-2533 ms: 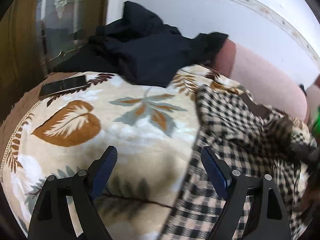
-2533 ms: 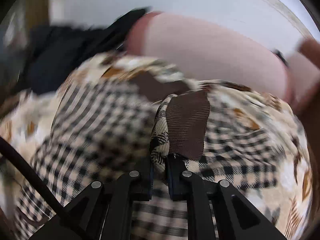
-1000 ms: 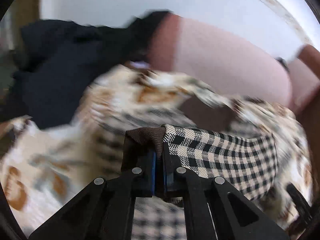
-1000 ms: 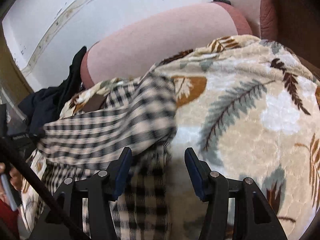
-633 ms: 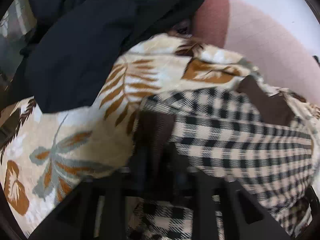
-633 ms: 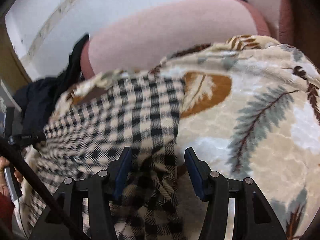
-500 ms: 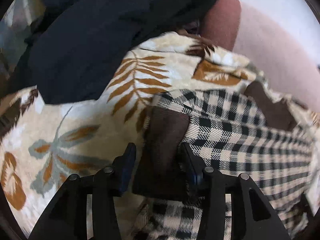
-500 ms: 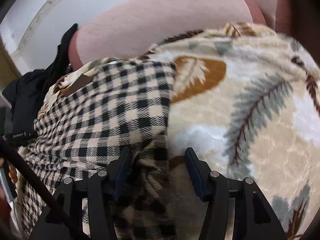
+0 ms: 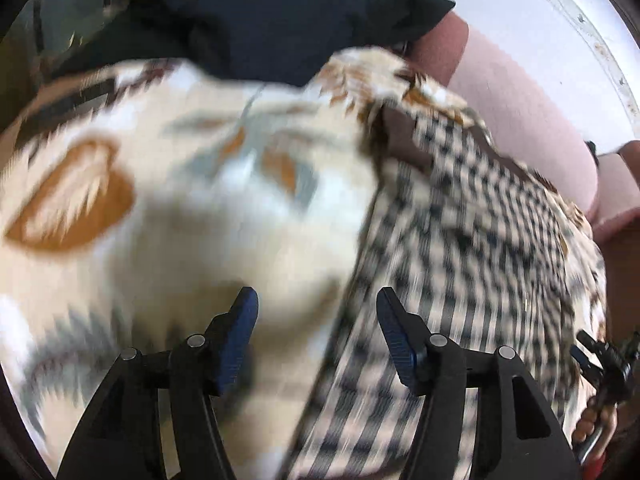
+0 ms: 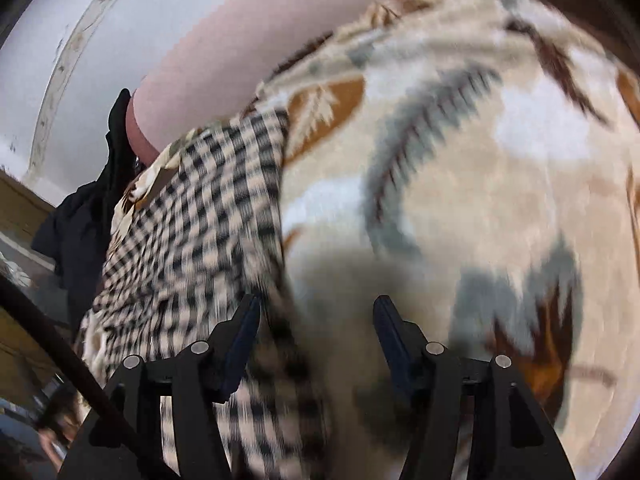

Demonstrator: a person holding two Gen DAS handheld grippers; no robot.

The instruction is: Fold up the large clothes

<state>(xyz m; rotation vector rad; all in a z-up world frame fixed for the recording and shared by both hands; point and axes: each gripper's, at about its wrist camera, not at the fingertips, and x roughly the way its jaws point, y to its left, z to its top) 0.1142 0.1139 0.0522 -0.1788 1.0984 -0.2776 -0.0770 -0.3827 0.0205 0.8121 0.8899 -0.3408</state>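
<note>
- Checked shirt [image 9: 472, 240] lies folded on the leaf-print blanket [image 9: 168, 216], its long left edge running down toward the left gripper [image 9: 316, 332].
- Left of that shirt edge: bare blanket, open room; dark clothes [image 9: 280, 24] piled beyond, pink cushion [image 9: 532, 120] behind shirt.
- Left gripper jaws wide, just been opening, nothing between them but blanket and the shirt edge below; a second ago clamped on the brown cuff, now let go and shifted left.
- Right gripper [image 10: 316, 336] jaws wide, slightly wider than before, over shirt's right edge [image 10: 276, 216]; nothing gripped.
- Right of shirt: open blanket.
</note>
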